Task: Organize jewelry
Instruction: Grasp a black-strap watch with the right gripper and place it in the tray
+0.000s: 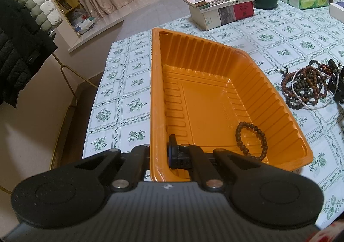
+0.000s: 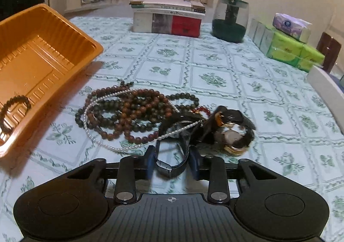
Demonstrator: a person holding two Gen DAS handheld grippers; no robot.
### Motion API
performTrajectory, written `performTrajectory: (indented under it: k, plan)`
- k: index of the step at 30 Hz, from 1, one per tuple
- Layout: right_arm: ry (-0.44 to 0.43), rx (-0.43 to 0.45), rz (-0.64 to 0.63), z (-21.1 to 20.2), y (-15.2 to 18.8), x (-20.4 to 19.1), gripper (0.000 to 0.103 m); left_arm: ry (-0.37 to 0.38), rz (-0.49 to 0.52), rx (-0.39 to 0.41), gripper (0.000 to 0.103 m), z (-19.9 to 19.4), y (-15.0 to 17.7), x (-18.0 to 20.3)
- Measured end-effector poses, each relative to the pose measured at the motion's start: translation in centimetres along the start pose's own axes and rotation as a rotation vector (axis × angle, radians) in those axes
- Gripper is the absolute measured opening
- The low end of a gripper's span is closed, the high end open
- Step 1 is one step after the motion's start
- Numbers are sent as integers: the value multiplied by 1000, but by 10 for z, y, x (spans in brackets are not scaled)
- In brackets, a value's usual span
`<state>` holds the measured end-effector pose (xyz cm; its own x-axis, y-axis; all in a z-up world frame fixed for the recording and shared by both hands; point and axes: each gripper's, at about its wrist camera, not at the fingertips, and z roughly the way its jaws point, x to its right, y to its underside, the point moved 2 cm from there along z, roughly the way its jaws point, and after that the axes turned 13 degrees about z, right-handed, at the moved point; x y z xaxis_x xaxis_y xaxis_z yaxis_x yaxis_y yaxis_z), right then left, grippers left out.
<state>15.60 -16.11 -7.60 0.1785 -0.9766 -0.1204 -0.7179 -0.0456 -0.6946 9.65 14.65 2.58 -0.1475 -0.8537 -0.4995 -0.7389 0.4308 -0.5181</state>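
Observation:
An orange plastic tray lies on the table with one dark bead bracelet in its near corner. My left gripper is shut on the tray's near rim. The tray and that bracelet also show in the right wrist view. A pile of bead bracelets, a pearl string and a gold-cased watch lies right of the tray; the pile also shows in the left wrist view. My right gripper has its jaws on both sides of a black mesh-band watch at the pile's near edge.
A stack of books, a dark green glass jar, green and purple tissue packs and a white box stand on the floral tablecloth. Jackets hang left of the table's edge.

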Motion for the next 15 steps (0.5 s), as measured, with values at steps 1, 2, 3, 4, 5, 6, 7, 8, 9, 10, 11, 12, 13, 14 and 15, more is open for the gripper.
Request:
performTrajectory:
  k: [1, 2, 3, 4, 5, 6, 7, 8, 9, 10, 11, 12, 13, 14, 15]
  plan:
    - [8, -4, -13, -3, 0, 1, 31, 0, 1, 1, 2, 0, 0, 0]
    - [20, -4, -32, -6, 0, 0, 30, 0, 1, 2, 2, 0, 0, 0]
    - [30, -1, -56, -10, 1, -1, 30, 0, 1, 2, 2, 0, -1, 0]
    - [38, 0, -77, -14, 1, -1, 30, 0, 2, 2, 2, 0, -1, 0]
    - [46, 2, -94, -18, 1, -2, 30, -1, 2, 3, 2, 0, -1, 0]
    - [54, 6, -114, -22, 1, -3, 29, -1, 3, 4, 2, -1, -1, 0]
    - [66, 7, -145, -27, 2, -5, 29, -1, 4, 5, 2, -1, -1, 0]
    - [71, 8, -164, -30, 2, -6, 29, -1, 4, 7, 2, -1, -1, 1]
    - [73, 7, -176, -34, 3, -6, 29, 0, 4, 8, 2, -2, -1, 1]
    - [74, 5, -181, -37, 3, -5, 29, 1, 4, 9, 2, -2, -1, 1]
    - [75, -4, -184, -41, 4, -5, 29, 3, 5, 10, 2, -2, 0, 1]
    - [70, -17, -188, -43, 4, -4, 29, 4, 6, 10, 2, -2, 0, 0]
    - [55, -31, -194, -46, 5, -3, 29, 4, 5, 11, 2, -2, 0, 0]
    - [36, -44, -194, -50, 5, -2, 29, 5, 5, 11, 2, -2, 0, 0]
    - [28, -55, -199, -53, 5, -2, 29, 5, 6, 11, 2, -2, 0, 0]
